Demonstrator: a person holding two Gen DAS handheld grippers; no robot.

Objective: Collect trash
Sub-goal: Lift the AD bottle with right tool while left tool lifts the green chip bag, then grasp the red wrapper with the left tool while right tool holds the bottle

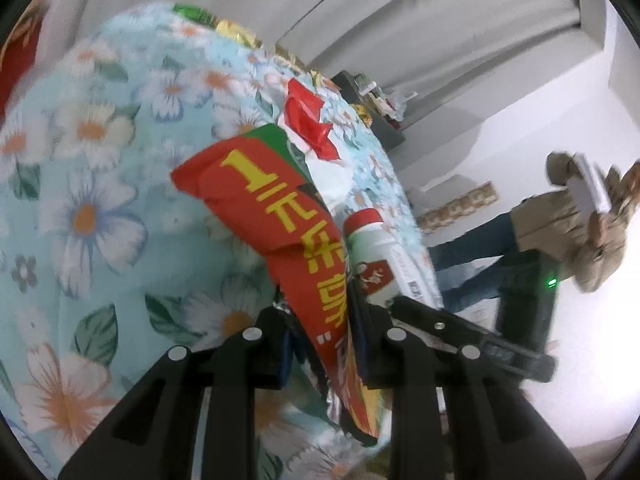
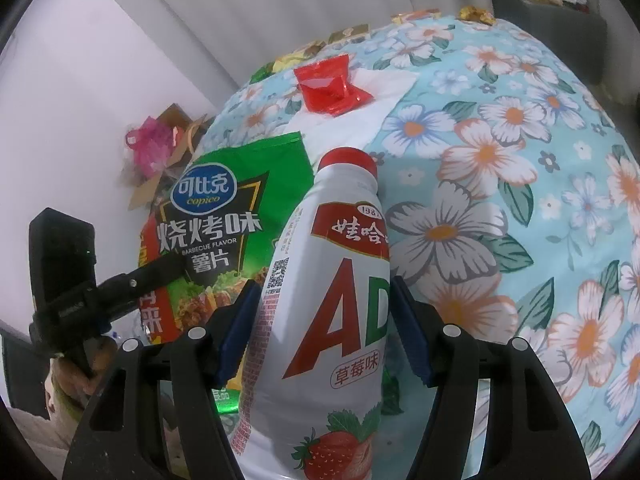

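Observation:
A green and red chip bag (image 1: 288, 216) (image 2: 224, 216) stands between the jaws of my left gripper (image 1: 320, 320). The jaws are slightly parted; the bag leans on the right finger, clear of the left pad. My right gripper (image 2: 322, 292) is shut on a white strawberry milk bottle (image 2: 332, 300) with a red cap, blue pads pressing both its sides. That bottle (image 1: 372, 248) shows just right of the bag in the left wrist view. Farther back on the floral table (image 2: 500, 160) lie a red wrapper (image 2: 332, 84) (image 1: 308, 120) and a white tissue (image 2: 384, 80) (image 1: 332, 176).
Several gold and green wrappers (image 2: 416, 16) line the table's far edge. A cardboard box with a pink bag (image 2: 160, 148) sits on the floor to the left. A dark cabinet (image 2: 548, 12) stands behind. A person in a beige jacket (image 1: 580, 220) stands beside the table.

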